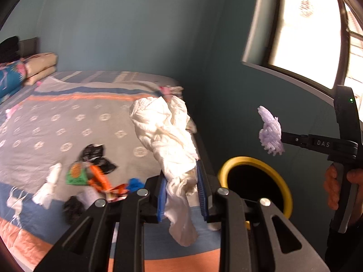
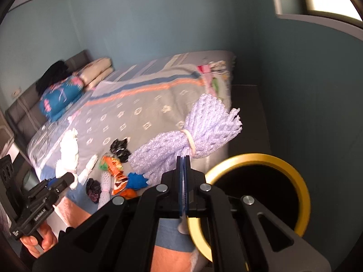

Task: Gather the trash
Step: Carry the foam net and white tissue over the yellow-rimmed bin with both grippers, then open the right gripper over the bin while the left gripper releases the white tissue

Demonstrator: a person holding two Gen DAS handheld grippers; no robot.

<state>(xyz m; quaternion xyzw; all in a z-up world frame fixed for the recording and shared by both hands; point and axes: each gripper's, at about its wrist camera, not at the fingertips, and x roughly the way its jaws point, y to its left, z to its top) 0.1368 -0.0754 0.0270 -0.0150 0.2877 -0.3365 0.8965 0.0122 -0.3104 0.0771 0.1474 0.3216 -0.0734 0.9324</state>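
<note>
Left claw clamped on crumpled white tissue, held above bed edge; right claw pinched together on lilac foam net, just above yellow-rimmed bin beside bed; more wrappers lie scattered on bedspread.

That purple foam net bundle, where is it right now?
The purple foam net bundle is pinched in the right gripper, held in the air above the bed's edge, near the yellow-rimmed bin.
</note>
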